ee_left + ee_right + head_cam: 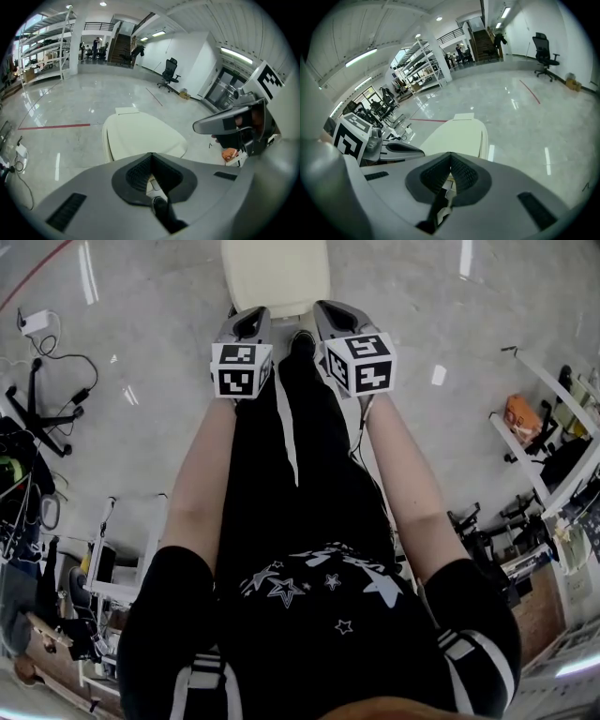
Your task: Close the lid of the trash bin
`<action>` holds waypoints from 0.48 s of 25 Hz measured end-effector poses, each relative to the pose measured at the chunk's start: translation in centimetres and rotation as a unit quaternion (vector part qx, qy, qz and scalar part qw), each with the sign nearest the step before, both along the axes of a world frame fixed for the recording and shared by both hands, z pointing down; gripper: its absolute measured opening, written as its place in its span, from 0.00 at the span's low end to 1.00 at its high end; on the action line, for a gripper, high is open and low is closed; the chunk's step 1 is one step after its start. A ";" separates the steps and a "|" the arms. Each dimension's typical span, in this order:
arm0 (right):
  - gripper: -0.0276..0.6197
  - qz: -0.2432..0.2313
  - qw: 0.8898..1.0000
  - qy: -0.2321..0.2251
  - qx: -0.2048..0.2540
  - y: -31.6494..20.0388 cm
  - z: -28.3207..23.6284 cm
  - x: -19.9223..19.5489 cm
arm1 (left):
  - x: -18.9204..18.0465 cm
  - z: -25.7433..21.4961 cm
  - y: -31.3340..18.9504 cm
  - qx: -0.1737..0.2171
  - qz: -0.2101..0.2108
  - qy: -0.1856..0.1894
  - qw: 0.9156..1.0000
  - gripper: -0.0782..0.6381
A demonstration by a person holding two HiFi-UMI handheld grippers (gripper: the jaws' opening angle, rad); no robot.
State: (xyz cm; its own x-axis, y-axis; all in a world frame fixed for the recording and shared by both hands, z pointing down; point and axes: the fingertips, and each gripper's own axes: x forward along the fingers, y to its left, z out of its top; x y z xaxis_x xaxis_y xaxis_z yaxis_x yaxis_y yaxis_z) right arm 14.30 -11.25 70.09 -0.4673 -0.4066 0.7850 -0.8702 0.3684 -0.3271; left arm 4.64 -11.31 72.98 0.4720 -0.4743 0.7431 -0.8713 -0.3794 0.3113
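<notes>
Trash bin lid (275, 276) lies flat, lengthwise away from left gripper (251, 319) and right gripper (334, 313), fingers closed, empty.

A polished grey floor (70, 108) is stretching across a large, bright hall and mirroring the ceiling lights. A thin red line (54, 126) is running across it. At the floor's far edge a dark staircase (121, 47) is rising to a railed upper level. Tall white metal shelving (44, 42) is standing along the floor's edge beside it. A black office chair (169, 75) is sitting near the white wall (187, 61), with a small cardboard box (184, 95) lying close by. A strip light (236, 55) is glowing on the slanted ceiling. In the head view, a white power adapter (36, 322) with black cables is lying on the floor.
</notes>
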 end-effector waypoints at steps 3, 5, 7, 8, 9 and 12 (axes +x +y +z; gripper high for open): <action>0.05 0.001 1.000 0.008 -0.015 0.4 1.4 -0.3 | 0.2 1.0 0.5 -0.016 0.017 -0.002 1.000 0.13; 0.05 0.000 1.000 0.014 -0.021 0.5 2.3 -0.5 | 0.2 1.8 0.6 -0.025 0.027 -0.006 0.999 0.13; 0.05 0.000 0.999 0.020 -0.029 0.6 3.4 -0.6 | 0.3 2.5 0.7 -0.033 0.034 -0.010 0.999 0.13; 0.05 -0.001 0.999 0.023 -0.034 0.7 3.9 -0.6 | 0.3 2.9 0.8 -0.037 0.037 -0.012 0.999 0.13; 0.05 -0.002 0.999 0.026 -0.039 0.9 4.5 -0.6 | 0.3 3.2 0.9 -0.042 0.039 -0.013 0.998 0.13; 0.05 -0.005 0.998 0.035 -0.053 1.3 6.1 -0.6 | 0.3 4.2 1.1 -0.053 0.044 -0.015 0.998 0.13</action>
State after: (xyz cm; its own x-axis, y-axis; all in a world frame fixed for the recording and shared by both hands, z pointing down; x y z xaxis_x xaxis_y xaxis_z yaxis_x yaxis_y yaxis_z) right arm 13.65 -9.97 76.21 -0.4133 -0.3156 0.8541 -0.8888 0.3439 -0.3029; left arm 4.95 -10.19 77.17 0.4851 -0.3509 0.8010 -0.8458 -0.4210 0.3278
